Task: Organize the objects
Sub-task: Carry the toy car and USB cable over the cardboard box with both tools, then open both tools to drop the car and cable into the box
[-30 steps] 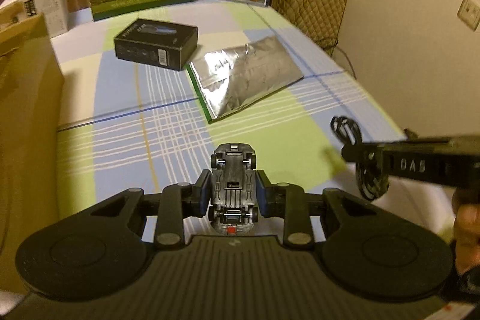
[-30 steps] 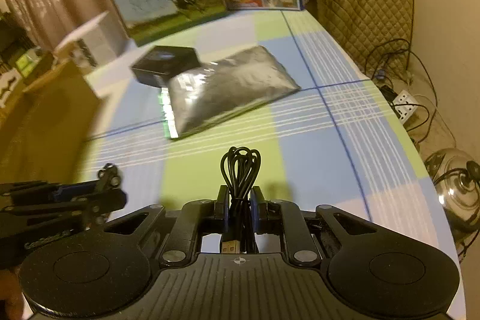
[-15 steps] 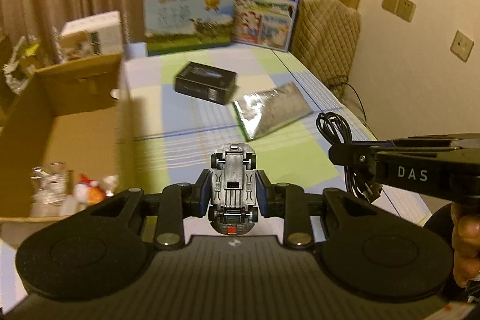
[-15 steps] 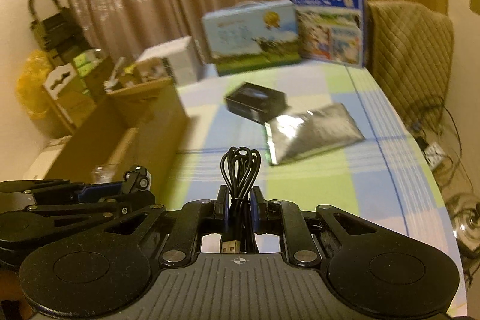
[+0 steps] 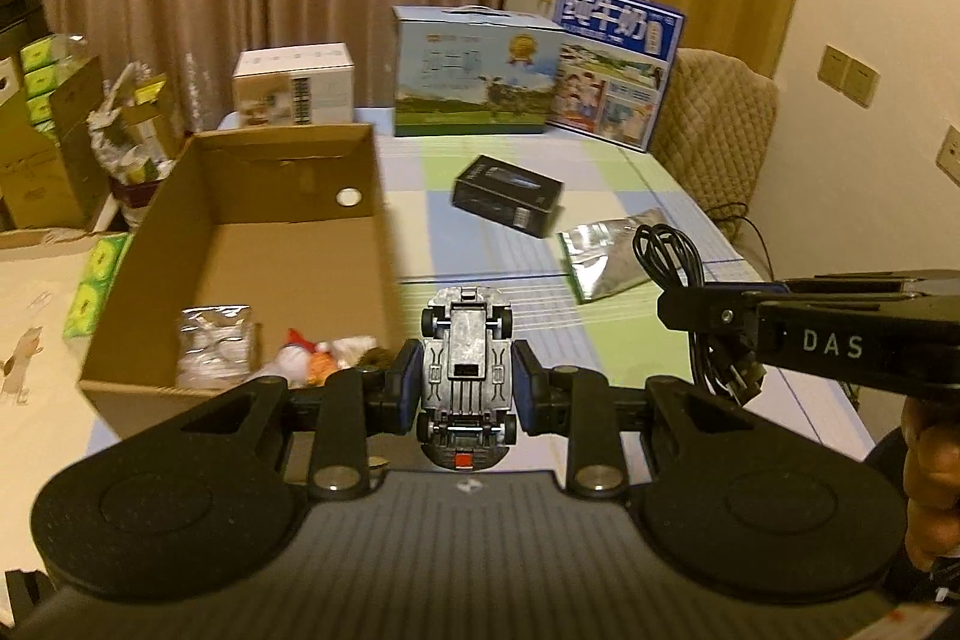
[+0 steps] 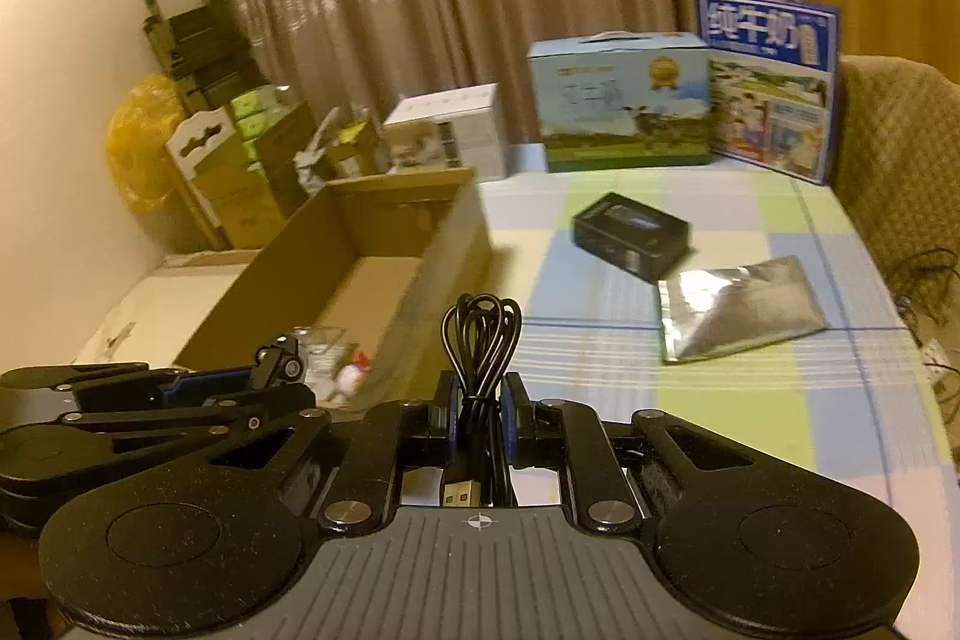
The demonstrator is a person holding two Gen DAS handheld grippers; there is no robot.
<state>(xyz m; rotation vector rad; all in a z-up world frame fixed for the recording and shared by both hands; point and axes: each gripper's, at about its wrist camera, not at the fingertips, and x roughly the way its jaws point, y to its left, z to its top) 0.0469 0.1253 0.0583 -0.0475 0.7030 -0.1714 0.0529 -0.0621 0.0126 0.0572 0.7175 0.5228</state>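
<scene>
My left gripper (image 5: 467,388) clamps the silver toy car (image 5: 467,370) belly-up; my right gripper (image 6: 478,421) pinches the coiled black cable (image 6: 480,340), both probably bound for the open cardboard box (image 5: 372,196).

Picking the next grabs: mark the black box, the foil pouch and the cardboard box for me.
black box (image 5: 507,194), left wrist view, its top face.
foil pouch (image 6: 741,308), right wrist view, middle of its silver face.
cardboard box (image 5: 282,253), left wrist view, bare inner floor.
</scene>
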